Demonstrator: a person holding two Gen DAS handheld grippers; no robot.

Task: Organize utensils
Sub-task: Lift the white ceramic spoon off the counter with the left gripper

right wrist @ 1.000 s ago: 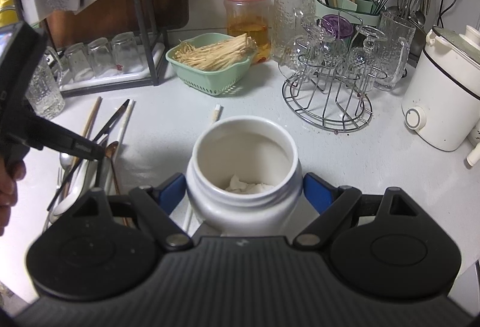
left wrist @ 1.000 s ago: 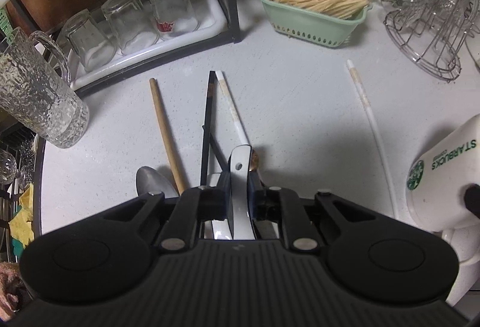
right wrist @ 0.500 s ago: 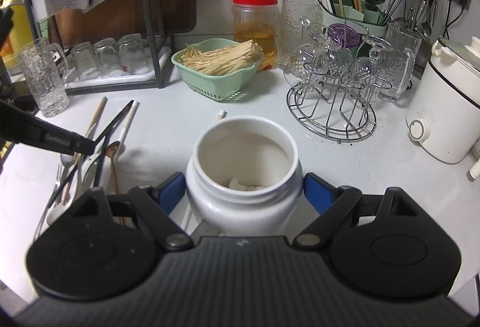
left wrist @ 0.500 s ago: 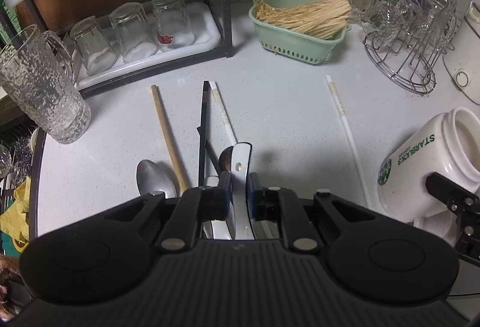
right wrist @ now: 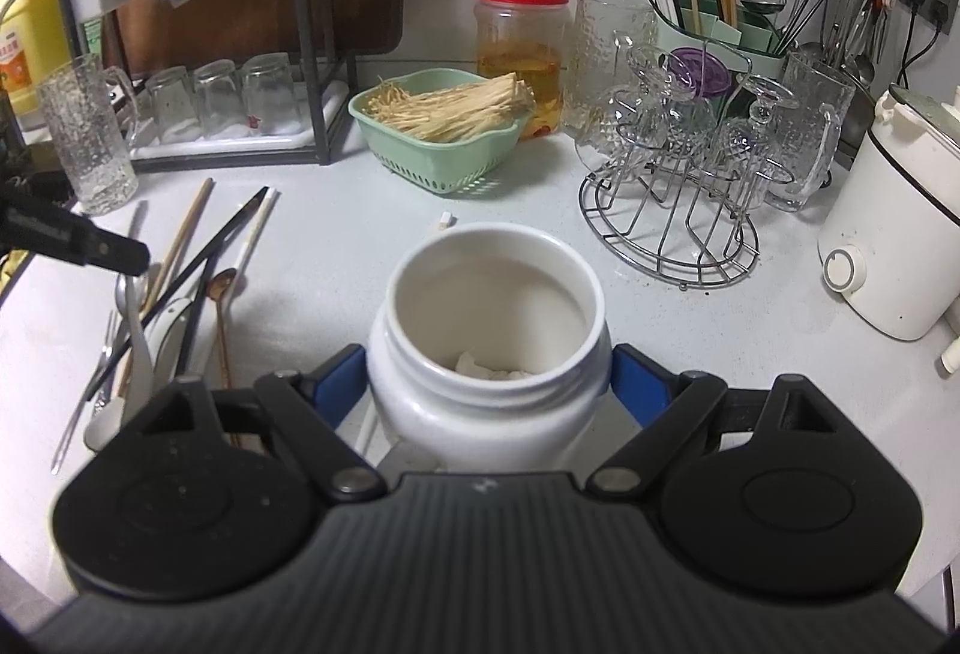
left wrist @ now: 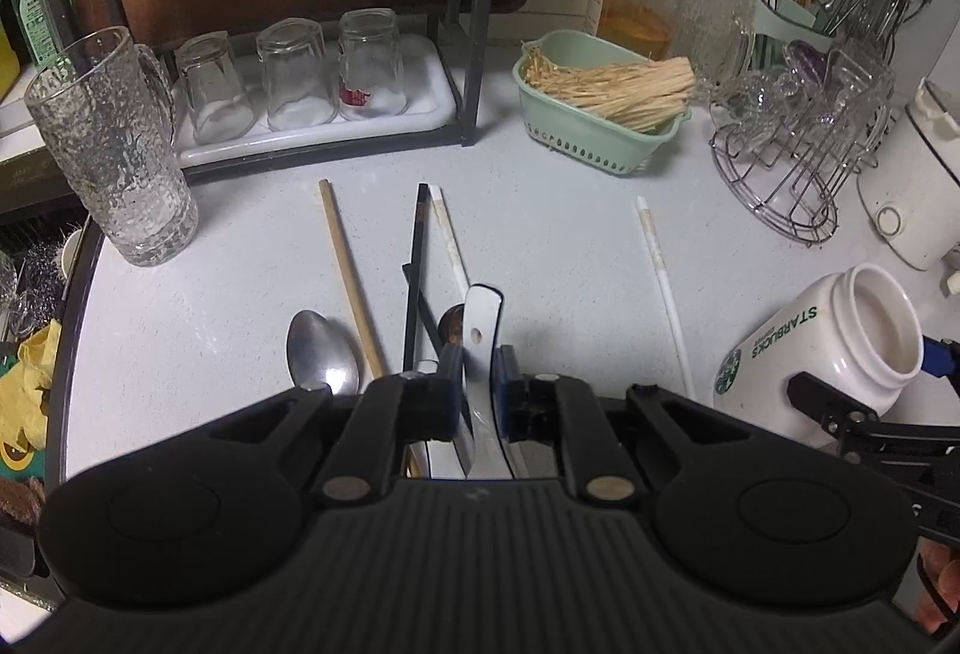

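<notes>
While the left tongs pinch a white spoon handle, the right tongs, just widening, seemingly clear the white jar.

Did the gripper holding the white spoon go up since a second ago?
Yes. The left gripper, shut on the white spoon, has risen: the green basket sits lower in its view now, with more wall showing above.
</notes>
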